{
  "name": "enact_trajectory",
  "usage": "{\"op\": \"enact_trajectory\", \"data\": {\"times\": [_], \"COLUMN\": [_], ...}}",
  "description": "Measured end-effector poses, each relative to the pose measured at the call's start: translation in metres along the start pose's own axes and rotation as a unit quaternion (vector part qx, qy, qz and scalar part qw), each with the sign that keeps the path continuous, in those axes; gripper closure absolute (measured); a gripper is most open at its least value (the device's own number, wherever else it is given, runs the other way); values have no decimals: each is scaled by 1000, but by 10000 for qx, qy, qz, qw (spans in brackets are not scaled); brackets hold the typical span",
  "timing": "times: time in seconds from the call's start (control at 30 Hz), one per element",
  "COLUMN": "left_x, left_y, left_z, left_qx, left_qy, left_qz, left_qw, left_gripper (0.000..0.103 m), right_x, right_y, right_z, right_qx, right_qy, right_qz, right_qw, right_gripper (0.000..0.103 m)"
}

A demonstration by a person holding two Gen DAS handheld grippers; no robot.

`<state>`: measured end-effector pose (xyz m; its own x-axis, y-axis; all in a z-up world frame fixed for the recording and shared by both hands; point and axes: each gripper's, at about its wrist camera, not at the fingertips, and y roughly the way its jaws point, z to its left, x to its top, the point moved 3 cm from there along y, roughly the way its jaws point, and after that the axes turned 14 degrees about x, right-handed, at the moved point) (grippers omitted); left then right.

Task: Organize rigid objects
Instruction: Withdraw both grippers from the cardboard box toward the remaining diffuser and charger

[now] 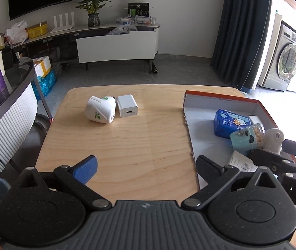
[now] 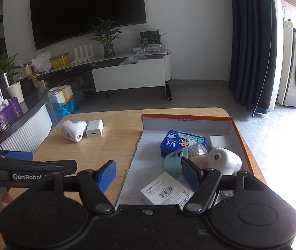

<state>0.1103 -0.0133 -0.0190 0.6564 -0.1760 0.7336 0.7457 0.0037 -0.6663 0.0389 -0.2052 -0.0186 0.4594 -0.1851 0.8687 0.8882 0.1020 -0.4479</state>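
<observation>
Meanwhile both claws, left (image 1: 145,168) and right (image 2: 150,176), gape empty; box (image 2: 239,137) crowded with tin (image 2: 181,143).

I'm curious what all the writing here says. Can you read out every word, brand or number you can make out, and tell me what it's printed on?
"GenRobot": left tool, on its body.
"DA": right tool, lettering cut off at the frame edge.
Size print on the box rim: too small to read.
Blue tin characters: too blurred.
White carton barcode label: too small.
Green lettering on white plug: unreadable.
</observation>
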Motion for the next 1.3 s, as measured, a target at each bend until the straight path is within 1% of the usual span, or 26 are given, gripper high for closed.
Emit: {"op": "enact_trajectory", "data": {"times": [0.23,0.53,1.3], "left_x": [-1,-1,3], "left_y": [4,9,23], "left_z": [17,31,59], "left_qx": [117,193,404], "left_qy": [-148,-277,-463], "left_qz": [43,77,102], "left_qw": [9998,9994,9981], "left_gripper": [0,0,0], "right_x": [0,4,9], "right_y": [15,26,59], "right_z": [18,35,61], "right_qx": [192,332,609], "right_qy": [-102,-240,-416], "right_qz": [131,214,397], "right_qw": [9997,9989,9965], "right_gripper": [20,20,20]}}
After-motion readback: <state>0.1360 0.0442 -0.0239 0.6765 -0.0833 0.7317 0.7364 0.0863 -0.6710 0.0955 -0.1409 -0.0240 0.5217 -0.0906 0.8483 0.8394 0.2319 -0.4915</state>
